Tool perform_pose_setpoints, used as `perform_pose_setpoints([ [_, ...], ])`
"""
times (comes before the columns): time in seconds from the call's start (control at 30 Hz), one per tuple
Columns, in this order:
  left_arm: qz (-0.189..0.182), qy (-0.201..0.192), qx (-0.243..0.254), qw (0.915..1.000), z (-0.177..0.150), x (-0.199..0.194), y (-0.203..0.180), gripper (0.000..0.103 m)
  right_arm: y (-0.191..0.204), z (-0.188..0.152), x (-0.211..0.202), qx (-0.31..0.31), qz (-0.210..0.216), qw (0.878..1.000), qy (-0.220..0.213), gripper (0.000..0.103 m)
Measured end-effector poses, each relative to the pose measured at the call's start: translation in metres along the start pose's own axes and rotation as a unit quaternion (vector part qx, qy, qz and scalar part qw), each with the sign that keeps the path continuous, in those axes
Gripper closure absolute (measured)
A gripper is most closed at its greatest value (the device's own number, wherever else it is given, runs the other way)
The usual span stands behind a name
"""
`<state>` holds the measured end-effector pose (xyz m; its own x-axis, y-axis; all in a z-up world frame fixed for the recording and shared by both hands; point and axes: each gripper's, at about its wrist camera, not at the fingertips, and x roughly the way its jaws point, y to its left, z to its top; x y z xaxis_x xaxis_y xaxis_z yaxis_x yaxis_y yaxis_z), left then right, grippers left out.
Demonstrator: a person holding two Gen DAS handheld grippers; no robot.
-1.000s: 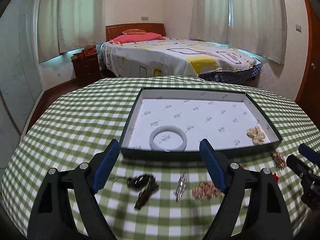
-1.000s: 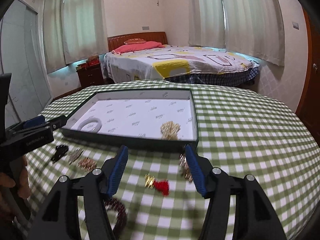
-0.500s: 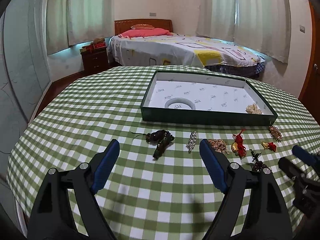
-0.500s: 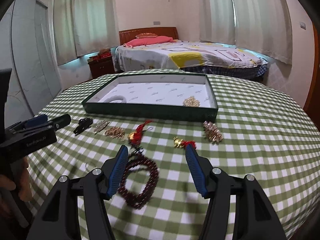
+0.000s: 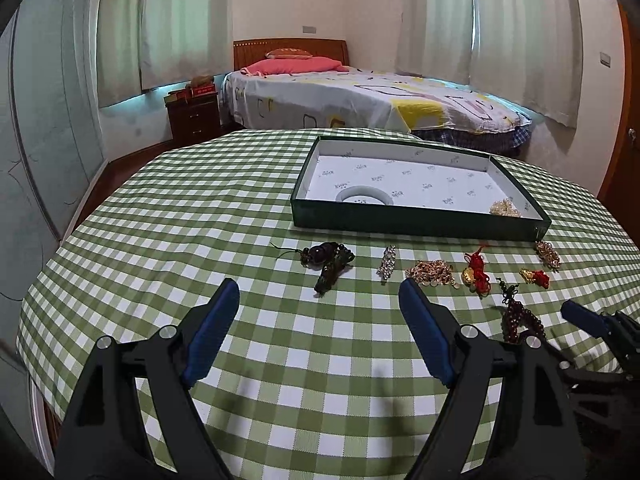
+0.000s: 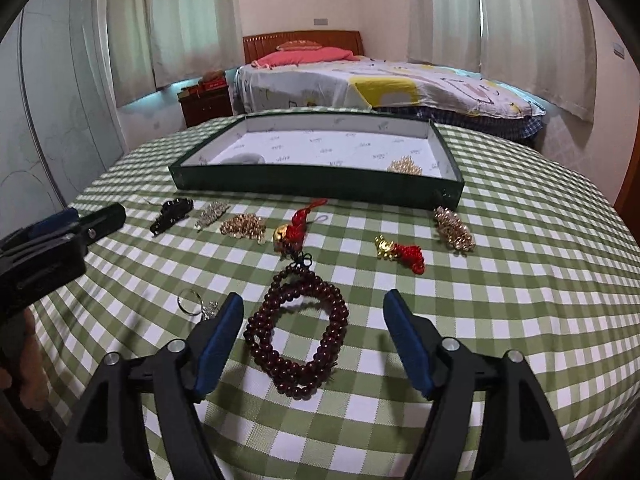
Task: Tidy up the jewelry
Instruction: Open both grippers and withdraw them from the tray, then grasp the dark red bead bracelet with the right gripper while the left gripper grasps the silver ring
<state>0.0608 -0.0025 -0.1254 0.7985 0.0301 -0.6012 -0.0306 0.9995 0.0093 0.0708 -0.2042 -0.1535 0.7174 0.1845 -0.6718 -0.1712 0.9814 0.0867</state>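
Jewelry near me: a dark red bead bracelet (image 6: pixel 298 332) lies looped on the checked tablecloth (image 6: pixel 500 280), right in front of my right gripper (image 6: pixel 314 340) and between its two blue fingers, not touched by either.
My right fingers: apart, and they have just been opening wider; nothing is clamped, the beads only lie in the gap.
My left fingers: my left gripper (image 5: pixel 320 334) is spread wide over bare cloth, holding nothing.
What changed: a second ago both my grippers were up close to the green tray (image 5: pixel 420 224); now both are pulled back toward the near edge of the table, so the whole row of loose pieces shows.
Small ring: a thin metal ring (image 6: pixel 188 300) lies just beside my right gripper's left finger.
Middle row: dark clip (image 5: pixel 328 262), silver piece (image 5: pixel 387 262), gold chain (image 5: pixel 430 272), two red tassel charms (image 6: pixel 296 228) (image 6: pixel 400 252), gold cluster (image 6: pixel 454 228), all still on the cloth.
Tray, farthest: holds only a white bangle (image 5: pixel 364 200) and one gold piece (image 5: pixel 505 208).
Meaning: I judge most sorting is left, and the beads are my likely next pick.
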Motion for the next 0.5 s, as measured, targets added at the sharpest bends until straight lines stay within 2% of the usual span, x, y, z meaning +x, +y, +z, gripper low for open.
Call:
perform_pose_setpoints([
  [0.2, -0.003, 0.000, 0.001, 1.0000, -0.004, -0.001, -0.004, 0.023, 0.006, -0.005, 0.016, -0.010, -0.002, 0.999, 0.040, 0.031],
  [0.23, -0.004, 0.001, 0.002, 1.0000, -0.005, -0.001, -0.005, 0.023, 0.006, -0.005, 0.015, -0.011, -0.003, 0.999, 0.038, 0.034],
  [0.27, -0.004, 0.002, 0.002, 1.0000, -0.005, -0.001, -0.006, 0.023, 0.005, -0.006, 0.014, -0.011, -0.005, 0.999, 0.037, 0.044],
  [0.37, -0.006, 0.004, 0.004, 1.0000, -0.006, -0.001, -0.009, 0.023, 0.001, -0.006, 0.011, -0.004, -0.003, 0.999, 0.034, 0.055],
  [0.43, -0.010, 0.006, 0.004, 0.9999, -0.006, -0.001, -0.012, 0.023, 0.000, -0.006, 0.009, -0.004, 0.004, 0.999, 0.033, 0.077],
  [0.47, -0.013, 0.007, 0.003, 0.9999, -0.006, -0.001, -0.013, 0.023, -0.001, -0.006, 0.009, -0.004, 0.008, 0.999, 0.034, 0.080],
  [0.5, -0.015, 0.007, 0.004, 0.9999, -0.007, -0.002, -0.014, 0.023, -0.001, -0.006, 0.009, -0.003, 0.010, 0.999, 0.034, 0.089],
])
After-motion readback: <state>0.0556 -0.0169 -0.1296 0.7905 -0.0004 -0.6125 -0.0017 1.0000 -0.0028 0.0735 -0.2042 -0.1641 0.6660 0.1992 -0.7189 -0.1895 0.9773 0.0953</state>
